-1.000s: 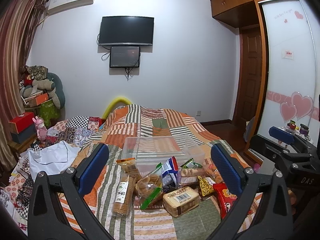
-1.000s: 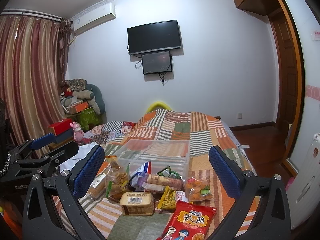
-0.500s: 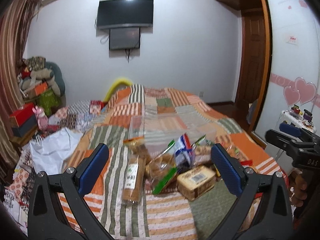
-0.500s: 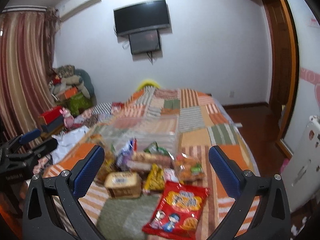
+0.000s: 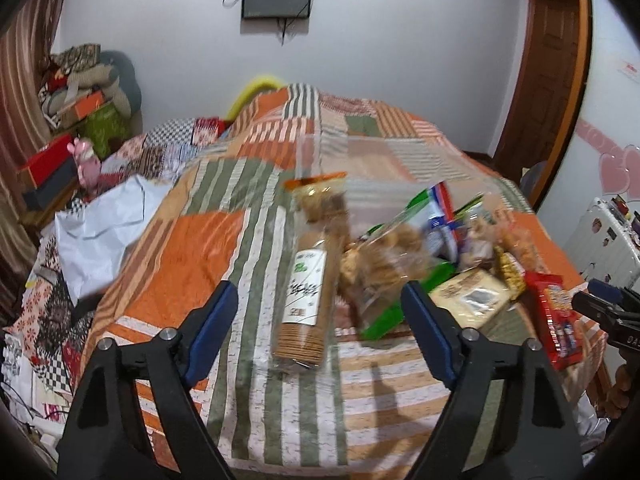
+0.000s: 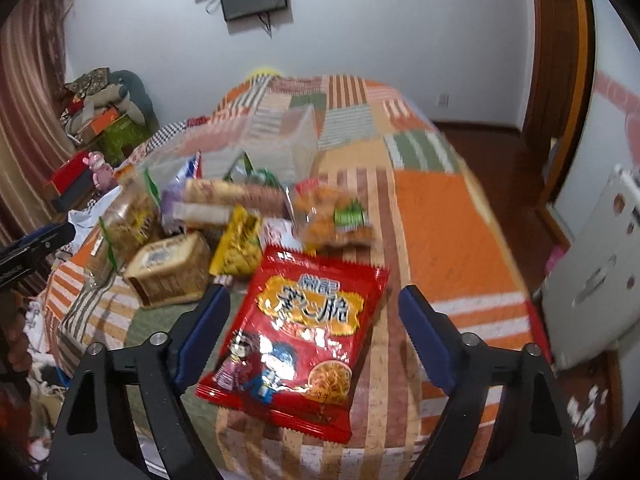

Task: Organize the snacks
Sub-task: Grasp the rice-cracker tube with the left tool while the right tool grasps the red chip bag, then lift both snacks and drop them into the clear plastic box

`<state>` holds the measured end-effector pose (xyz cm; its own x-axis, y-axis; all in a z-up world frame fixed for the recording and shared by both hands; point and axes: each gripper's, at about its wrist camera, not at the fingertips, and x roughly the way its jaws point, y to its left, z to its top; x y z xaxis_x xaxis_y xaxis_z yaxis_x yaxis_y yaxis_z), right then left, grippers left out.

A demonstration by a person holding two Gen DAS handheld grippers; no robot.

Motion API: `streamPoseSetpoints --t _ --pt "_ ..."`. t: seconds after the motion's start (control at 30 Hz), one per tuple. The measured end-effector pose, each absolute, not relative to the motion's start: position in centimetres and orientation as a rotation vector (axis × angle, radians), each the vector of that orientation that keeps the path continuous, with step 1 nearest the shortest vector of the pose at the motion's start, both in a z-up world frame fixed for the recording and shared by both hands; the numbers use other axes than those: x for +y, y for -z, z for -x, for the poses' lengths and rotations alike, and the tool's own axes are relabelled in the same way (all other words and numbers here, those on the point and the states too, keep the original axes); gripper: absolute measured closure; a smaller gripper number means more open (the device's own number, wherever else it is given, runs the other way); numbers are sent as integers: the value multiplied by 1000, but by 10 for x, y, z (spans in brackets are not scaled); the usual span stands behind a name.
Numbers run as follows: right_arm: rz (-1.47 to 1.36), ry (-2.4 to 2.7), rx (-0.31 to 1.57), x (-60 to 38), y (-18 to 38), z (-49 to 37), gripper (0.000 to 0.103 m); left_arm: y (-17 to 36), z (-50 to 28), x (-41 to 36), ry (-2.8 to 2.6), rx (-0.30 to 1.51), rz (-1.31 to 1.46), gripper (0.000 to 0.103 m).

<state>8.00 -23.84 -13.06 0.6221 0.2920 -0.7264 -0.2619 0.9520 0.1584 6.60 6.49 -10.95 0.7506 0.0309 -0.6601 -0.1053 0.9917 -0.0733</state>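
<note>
**Both grippers low over the snack pile**

We see the snacks heaped on a striped patchwork bedspread (image 5: 192,256), with a clear plastic bin (image 6: 280,140) standing just behind the pile. Our left gripper (image 5: 319,304) points down at a tall cracker sleeve (image 5: 306,280) lying lengthwise; the sleeve's near end sits between the blue fingers (image 5: 212,320), but the pads are apart from it. Just right of the sleeve lies a clear cookie bag with green trim (image 5: 384,264), leaning against it, and beyond that a tan biscuit box (image 5: 472,296). Our right gripper (image 6: 314,300) hangs over a red noodle packet (image 6: 296,336), which lies flat at the near edge of the pile; its pads are clear of the packet too. Behind the packet sit a yellow bag (image 6: 236,248) and an orange snack bag (image 6: 332,216). Both sets of jaws are closing, yet neither grips anything. Off the bed's left side lie a white cloth (image 5: 100,224) and stacked boxes (image 5: 48,172).

Compared with a second ago, both grippers have dropped and tilted downward: the wall TV has slid to the top edge, the snacks now fill the middle of each view, and the jaws, then fully spread, have narrowed.
</note>
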Motion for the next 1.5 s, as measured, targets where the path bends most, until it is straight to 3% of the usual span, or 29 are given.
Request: streamPoseSetpoints --t 0.17,0.3,0.77,0.87,1.03,1.5 --pt "-64 -353 902 -239 140 -86 23 125 -82 77 -94 755 102 29" --pt "-70 -366 929 -235 147 -88 22 137 -93 86 -78 798 130 42" --pt "-23 -405 982 -220 156 -92 18 182 -136 98 -29 920 209 42" --pt "-36 -408 980 -225 156 -93 20 186 -136 98 -34 913 192 43" --pt "0 -380 957 -219 156 -89 29 186 -131 92 -35 903 178 62" --pt "-23 -381 925 -226 145 -85 36 170 -105 86 -38 876 169 64"
